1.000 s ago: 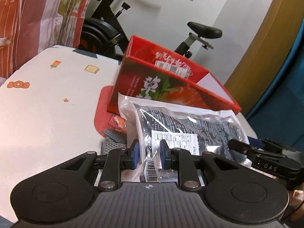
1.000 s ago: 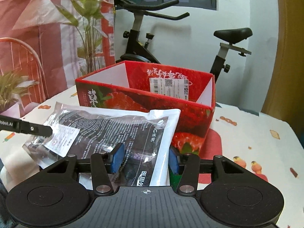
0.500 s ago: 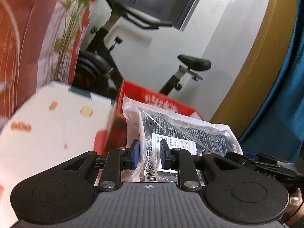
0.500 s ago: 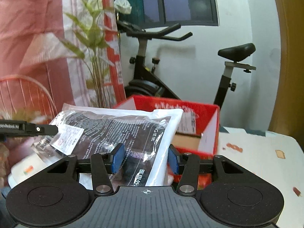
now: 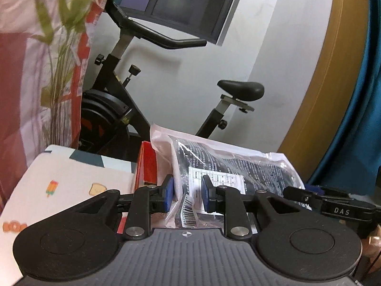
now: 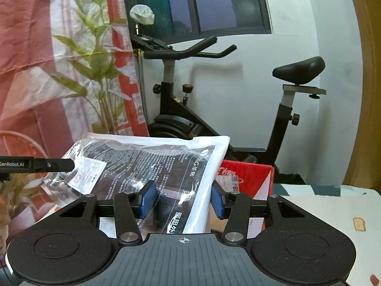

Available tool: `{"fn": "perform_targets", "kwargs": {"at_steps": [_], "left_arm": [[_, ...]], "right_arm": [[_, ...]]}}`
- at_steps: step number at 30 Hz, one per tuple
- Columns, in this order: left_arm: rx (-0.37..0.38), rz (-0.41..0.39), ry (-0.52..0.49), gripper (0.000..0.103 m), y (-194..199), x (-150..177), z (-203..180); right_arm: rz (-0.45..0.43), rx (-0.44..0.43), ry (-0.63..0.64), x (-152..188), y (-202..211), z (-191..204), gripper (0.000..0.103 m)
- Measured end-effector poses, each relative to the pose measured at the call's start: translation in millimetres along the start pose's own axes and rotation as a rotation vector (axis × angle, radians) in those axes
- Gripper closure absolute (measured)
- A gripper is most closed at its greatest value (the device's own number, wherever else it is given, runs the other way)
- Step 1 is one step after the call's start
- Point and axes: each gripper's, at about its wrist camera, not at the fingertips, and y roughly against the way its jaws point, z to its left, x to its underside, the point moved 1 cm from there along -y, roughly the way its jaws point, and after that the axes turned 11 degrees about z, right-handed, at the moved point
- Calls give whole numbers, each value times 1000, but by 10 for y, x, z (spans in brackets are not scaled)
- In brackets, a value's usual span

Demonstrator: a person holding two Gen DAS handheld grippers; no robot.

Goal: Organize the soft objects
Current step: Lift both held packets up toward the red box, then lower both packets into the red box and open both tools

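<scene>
Plastic packet spans both grippers, long axis left to right; left gripper pinches its left end, right gripper its right end; red box just beyond, lower.

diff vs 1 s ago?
Both grippers have lifted the plastic package up off the table; the red box now sits low in both views. Nothing was grabbed or released: left gripper and right gripper still pinch opposite ends of it. Box, table and exercise bike stayed put.
</scene>
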Motion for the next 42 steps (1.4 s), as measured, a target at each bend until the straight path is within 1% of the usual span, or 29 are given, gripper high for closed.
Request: {"fn": "perform_targets", "kwargs": {"at_steps": [2, 6, 12, 15, 20, 26, 29, 31, 34, 39, 41, 42], "left_arm": [[-5, 17, -5, 78, -102, -94, -17], [-12, 48, -34, 78, -331, -288, -23], [-26, 106, -48, 78, -770, -552, 63], [-31, 132, -33, 78, -971, -615, 123], [-40, 229, -39, 78, -1323, -599, 193], [-74, 291, -100, 78, -1465, -567, 210], [-81, 336, -97, 78, -1545, -562, 245], [-85, 366, -112, 78, -1578, -541, 233], [-101, 379, -135, 78, -1593, -536, 229], [-106, 378, -113, 78, -1604, -573, 265], [-107, 367, -119, 78, -1583, -595, 257], [-112, 361, -126, 78, -1561, -598, 235]], "right_arm": [[10, 3, -12, -83, -105, -102, 57], [26, 15, 11, -218, -313, -252, 57], [101, 31, -2, -416, -760, -473, 57], [136, 38, -10, -451, -943, -552, 57], [219, 55, -28, -384, -1216, -665, 57], [281, 98, 8, -332, -1415, -621, 57], [323, 127, 13, -309, -1506, -616, 57], [347, 137, 13, -300, -1544, -618, 55], [362, 145, 19, -292, -1559, -607, 49], [372, 154, 45, -323, -1556, -580, 48], [374, 154, 47, -346, -1545, -573, 48], [375, 151, 47, -355, -1540, -575, 46]]}}
